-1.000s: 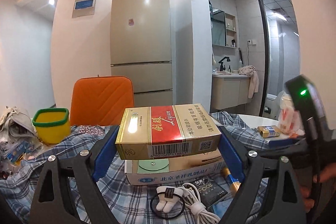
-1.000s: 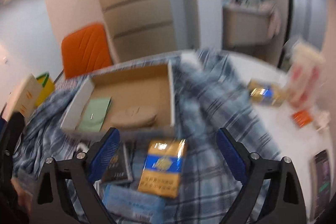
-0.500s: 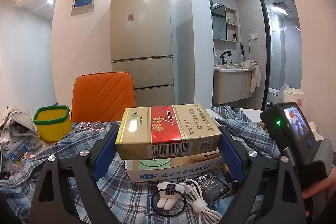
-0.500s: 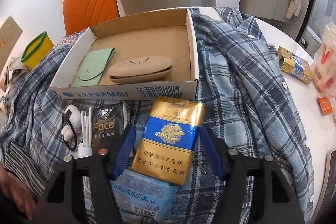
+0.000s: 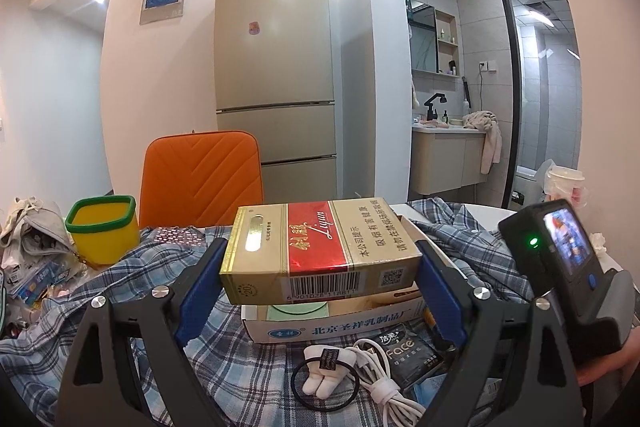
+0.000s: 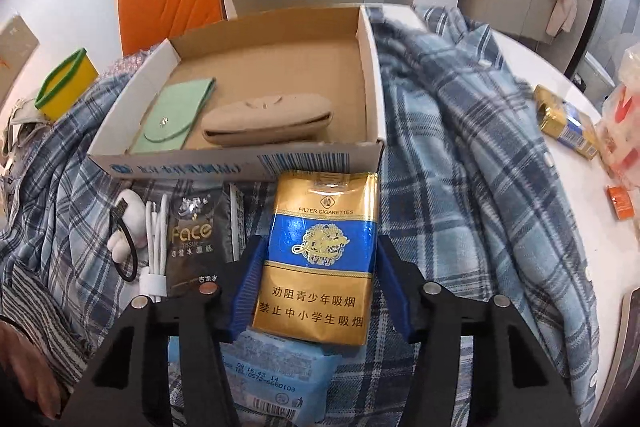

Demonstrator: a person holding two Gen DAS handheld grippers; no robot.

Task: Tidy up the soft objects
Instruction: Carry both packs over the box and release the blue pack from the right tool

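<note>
My left gripper (image 5: 320, 267) is shut on a gold and red cigarette pack (image 5: 320, 243), held level in the air above a shallow cardboard box (image 5: 332, 327). In the right wrist view that box (image 6: 240, 167) holds a green pouch (image 6: 176, 115) and a beige soft case (image 6: 268, 119). My right gripper (image 6: 320, 251) points down at a blue and gold cigarette pack (image 6: 324, 227) lying on a blue tissue packet (image 6: 280, 375). Its jaws are closing, and the blue pads touch both sides of the pack.
A plaid shirt (image 6: 460, 147) covers the table. Left of the pack lie a black tissue packet (image 6: 192, 239), a white cable (image 6: 156, 239) and a plush hair tie (image 6: 128, 223). Another pack (image 6: 564, 123) lies far right. A yellow cup (image 5: 102, 227) and an orange chair (image 5: 200, 179) stand behind.
The right gripper came down over the blue and gold pack and its jaws narrowed onto the pack's sides. The left gripper kept still with the red and gold pack.
</note>
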